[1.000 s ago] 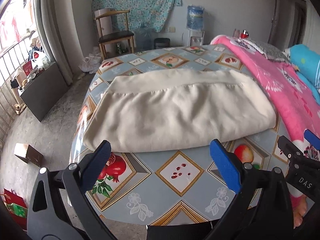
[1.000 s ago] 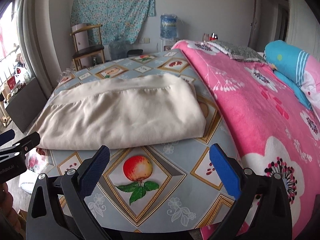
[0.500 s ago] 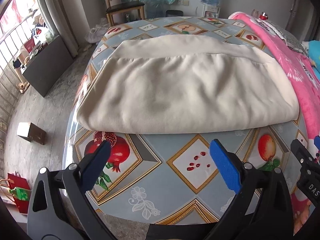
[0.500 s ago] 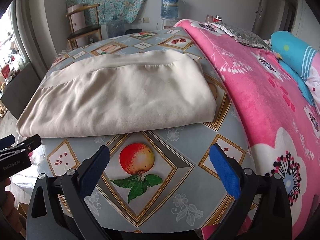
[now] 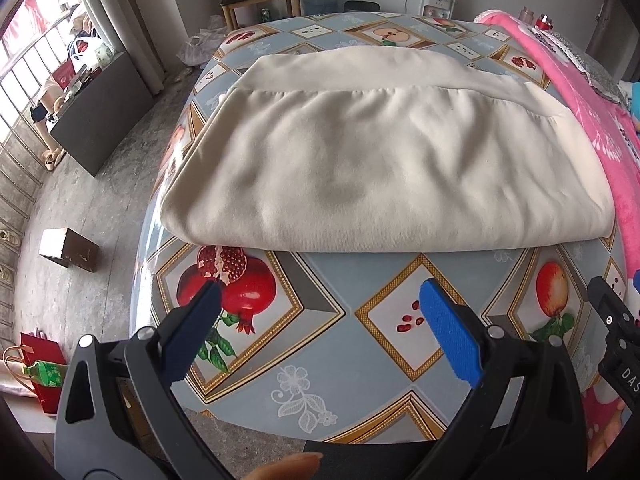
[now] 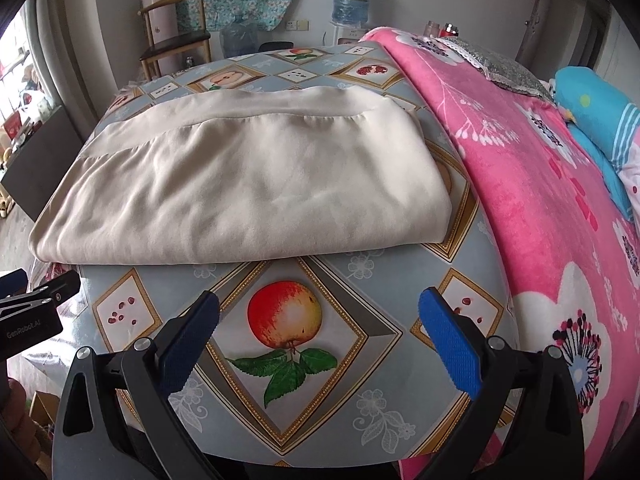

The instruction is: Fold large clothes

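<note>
Cream garment [image 5: 384,168], a large soft piece already doubled over on itself, is laid flat across the middle of the patterned tablecloth [image 5: 328,344], with its rounded folded edge turned toward the near side and a seamed band running along the far side. In the right wrist view the same cloth [image 6: 248,184] is seen to end just short of the pink blanket [image 6: 540,200] on the right, so that no fabric is caught under it. At least 1 fold is judged to be done, and 1 more across the width is probably wanted, since the bundle is wide.

The left gripper [image 5: 320,320] is held above the near strip of bare tablecloth, close to the left end of the folded edge; its jaws are spread wide and nothing is held between them. The right gripper [image 6: 320,320] is held likewise over the apple print, near the right end of that edge, its jaws equally wide apart and empty. The 2 tools appear to be placed 1 at each near corner so that the edge could be taken evenly. A chair [image 6: 176,40] is seen beyond the far side.
</note>
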Motion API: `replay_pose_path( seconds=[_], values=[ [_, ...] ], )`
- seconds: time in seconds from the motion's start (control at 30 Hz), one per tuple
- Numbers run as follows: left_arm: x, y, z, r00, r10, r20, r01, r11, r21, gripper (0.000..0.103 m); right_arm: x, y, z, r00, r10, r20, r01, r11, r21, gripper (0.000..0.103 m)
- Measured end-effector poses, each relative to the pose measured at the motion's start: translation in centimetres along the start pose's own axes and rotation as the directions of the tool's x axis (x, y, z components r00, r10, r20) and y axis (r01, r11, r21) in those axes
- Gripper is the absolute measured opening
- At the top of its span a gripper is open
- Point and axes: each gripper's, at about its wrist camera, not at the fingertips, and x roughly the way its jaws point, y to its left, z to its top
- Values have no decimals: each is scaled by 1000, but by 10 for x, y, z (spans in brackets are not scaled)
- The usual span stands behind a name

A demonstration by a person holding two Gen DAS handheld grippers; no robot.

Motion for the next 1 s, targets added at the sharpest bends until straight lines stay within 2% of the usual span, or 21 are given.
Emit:
replay_pose_path(
  seconds=[0.2, 1.0],
  values=[
    [1, -3, -1, 1000, -16, -22, 16, 1000, 15, 96, 1, 2, 1, 1000, -5, -6, 5, 1000, -18, 97],
    [-14, -13, -2, 999, -44, -1, 44, 998, 38, 96, 0, -2, -1, 1000, -2, -5, 2, 1000, -16, 97]
  ],
)
